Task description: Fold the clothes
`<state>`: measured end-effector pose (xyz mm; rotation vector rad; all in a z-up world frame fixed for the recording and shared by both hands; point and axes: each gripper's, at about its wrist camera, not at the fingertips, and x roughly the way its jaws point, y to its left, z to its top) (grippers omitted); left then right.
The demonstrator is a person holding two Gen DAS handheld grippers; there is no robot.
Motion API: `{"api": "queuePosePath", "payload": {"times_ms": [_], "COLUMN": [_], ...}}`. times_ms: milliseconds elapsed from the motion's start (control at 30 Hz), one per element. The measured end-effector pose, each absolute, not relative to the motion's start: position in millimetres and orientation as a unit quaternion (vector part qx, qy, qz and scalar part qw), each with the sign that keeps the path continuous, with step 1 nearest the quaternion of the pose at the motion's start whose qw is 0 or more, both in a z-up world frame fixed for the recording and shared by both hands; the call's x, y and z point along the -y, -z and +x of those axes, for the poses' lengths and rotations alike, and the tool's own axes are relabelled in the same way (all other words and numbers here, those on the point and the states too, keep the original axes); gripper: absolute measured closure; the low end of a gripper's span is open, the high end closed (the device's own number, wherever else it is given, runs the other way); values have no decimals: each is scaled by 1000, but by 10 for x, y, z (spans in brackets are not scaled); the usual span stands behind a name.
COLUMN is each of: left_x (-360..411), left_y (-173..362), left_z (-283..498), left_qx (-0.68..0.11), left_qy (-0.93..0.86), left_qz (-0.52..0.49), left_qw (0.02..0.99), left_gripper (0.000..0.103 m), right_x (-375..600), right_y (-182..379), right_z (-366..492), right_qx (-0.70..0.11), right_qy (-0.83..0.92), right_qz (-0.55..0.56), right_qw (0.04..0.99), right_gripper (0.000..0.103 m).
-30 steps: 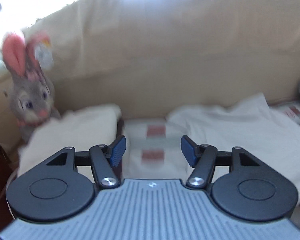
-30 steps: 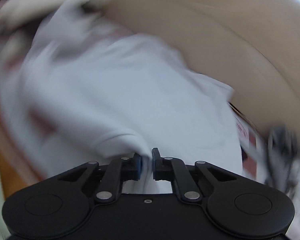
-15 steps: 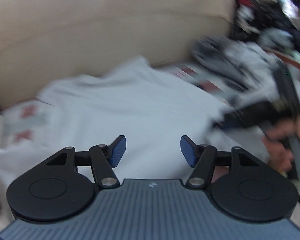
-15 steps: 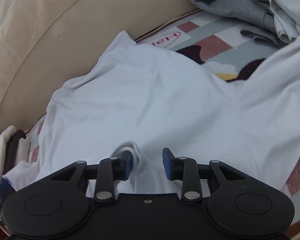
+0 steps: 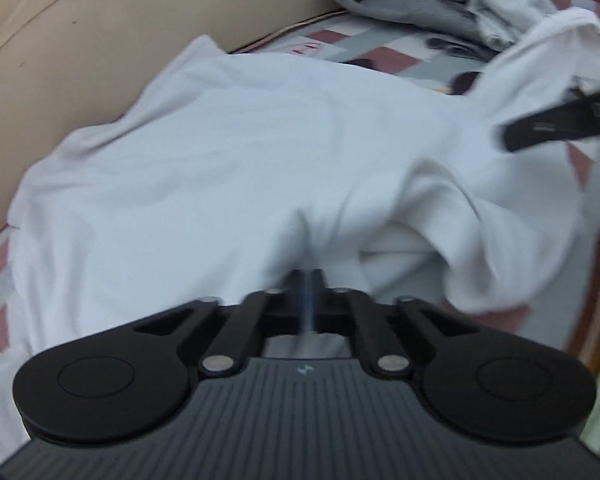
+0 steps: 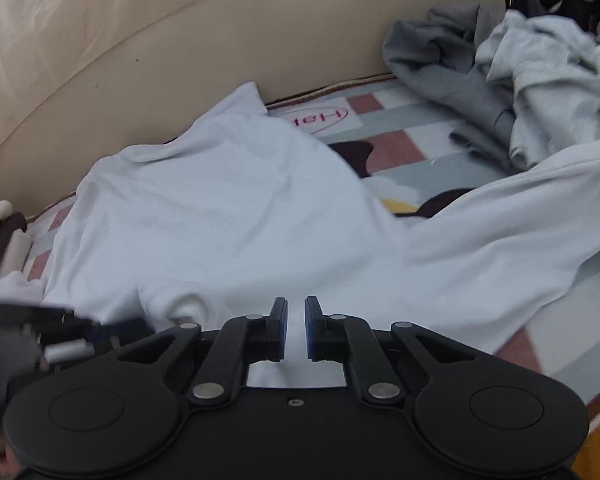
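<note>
Both grippers closed since half a second ago: left gripper (image 5: pixel 309 284) pinches shirt (image 5: pixel 220 152) hem
Right gripper (image 6: pixel 296 326) fingers nearly together over shirt, grip I can't tell; I hold edge so it lifts for folding

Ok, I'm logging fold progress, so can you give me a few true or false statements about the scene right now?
1. The left gripper has its fingers shut on the white shirt. True.
2. The white shirt is folded into a neat rectangle. False: it lies spread out and rumpled.
3. A patterned blanket lies under the shirt. True.
4. The grey clothes sit in a folded stack. False: they are a crumpled heap.
5. The right gripper has its fingers wide apart. False: only a narrow gap shows between them, over the shirt.
</note>
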<state>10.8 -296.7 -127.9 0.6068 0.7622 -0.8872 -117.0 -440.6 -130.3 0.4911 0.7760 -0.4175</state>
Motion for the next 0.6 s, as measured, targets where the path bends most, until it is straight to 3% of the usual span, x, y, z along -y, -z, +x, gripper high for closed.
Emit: {"api": "queuePosePath", "payload": {"times_ms": [133, 200, 233, 467, 600], "left_x": [2902, 2891, 2880, 2664, 2547], "left_y": [1282, 1291, 1289, 1310, 1199], "left_z": [386, 479, 511, 1007, 761], "left_qx": [-388, -406, -414, -522, -463], "left_qy": [403, 402, 401, 360, 356], "left_qz": [235, 213, 205, 43, 99], "left_qw": [795, 793, 791, 772, 806], "left_gripper": [102, 102, 101, 101, 101], "right_x": [4218, 3999, 3869, 3465, 3332], "right_y": [1249, 1281, 1315, 1490, 1560], "right_z": [-1263, -1323, -1354, -1203, -1069], "right_qx": [-398, -419, -429, -463, -462], "right_qy": [162, 140, 130, 111, 104], "right_qz": [223, 208, 192, 34, -46], "right_qw": [875, 873, 873, 878, 879], "right_gripper": [82, 58, 55, 56, 56]}}
